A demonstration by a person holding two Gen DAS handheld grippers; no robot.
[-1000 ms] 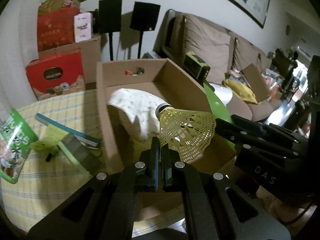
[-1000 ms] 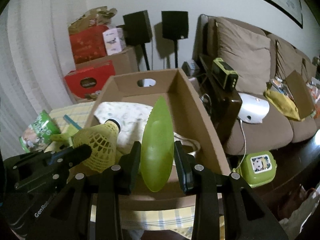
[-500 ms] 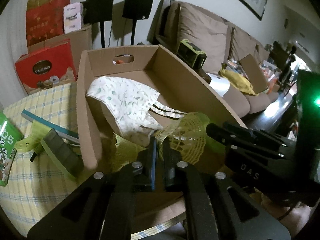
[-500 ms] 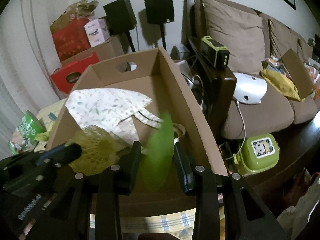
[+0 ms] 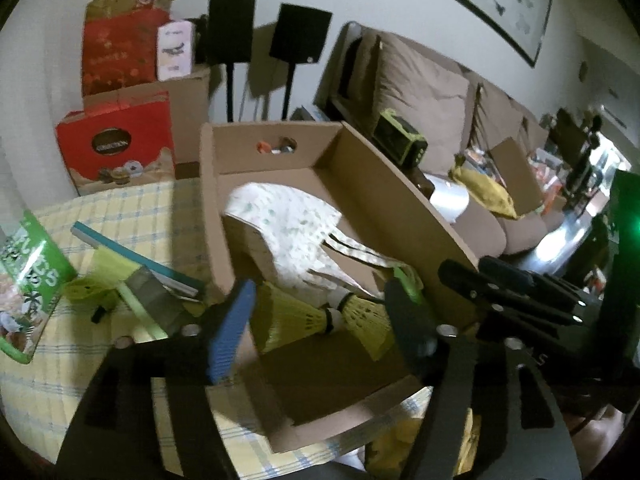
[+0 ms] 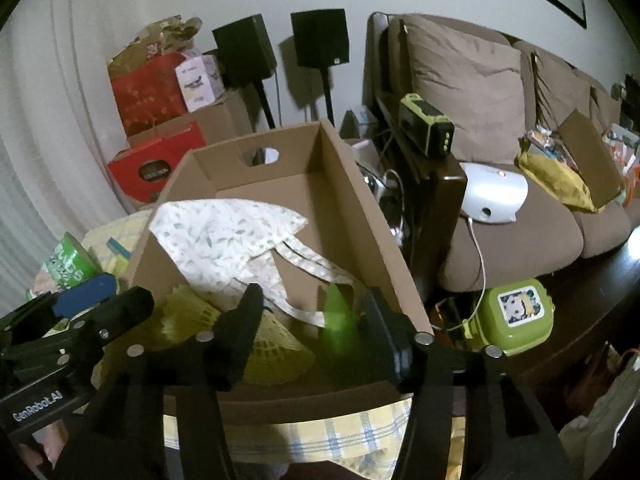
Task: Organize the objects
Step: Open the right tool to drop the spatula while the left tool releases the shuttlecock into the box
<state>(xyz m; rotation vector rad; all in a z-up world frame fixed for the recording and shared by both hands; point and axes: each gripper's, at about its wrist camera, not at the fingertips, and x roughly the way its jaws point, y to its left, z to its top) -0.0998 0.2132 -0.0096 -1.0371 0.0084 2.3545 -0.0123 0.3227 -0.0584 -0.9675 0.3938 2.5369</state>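
Observation:
An open cardboard box (image 5: 384, 200) (image 6: 360, 208) stands on the checked tablecloth. Inside lie a floral cloth (image 5: 288, 220) (image 6: 224, 236) and two yellow shuttlecocks (image 5: 292, 316), the second (image 5: 368, 316) beside the first. My left gripper (image 5: 320, 324) is open and empty over the box's near end, just above the shuttlecocks. My right gripper (image 6: 316, 332) is open beside it. A green leaf-shaped piece (image 6: 340, 320) lies blurred in the box between its fingers; the shuttlecocks (image 6: 272, 344) show under its left finger.
Left of the box lie a green snack bag (image 5: 28, 280), a teal-edged book (image 5: 132, 260) and a green block (image 5: 148, 304). Red gift boxes (image 5: 116, 144) and speakers stand behind. A sofa (image 6: 500, 160) and a green lunchbox (image 6: 512, 316) are to the right.
Both grippers opened. The left let go of the yellow shuttlecock and the right let go of the green leaf piece; both now lie in the box.

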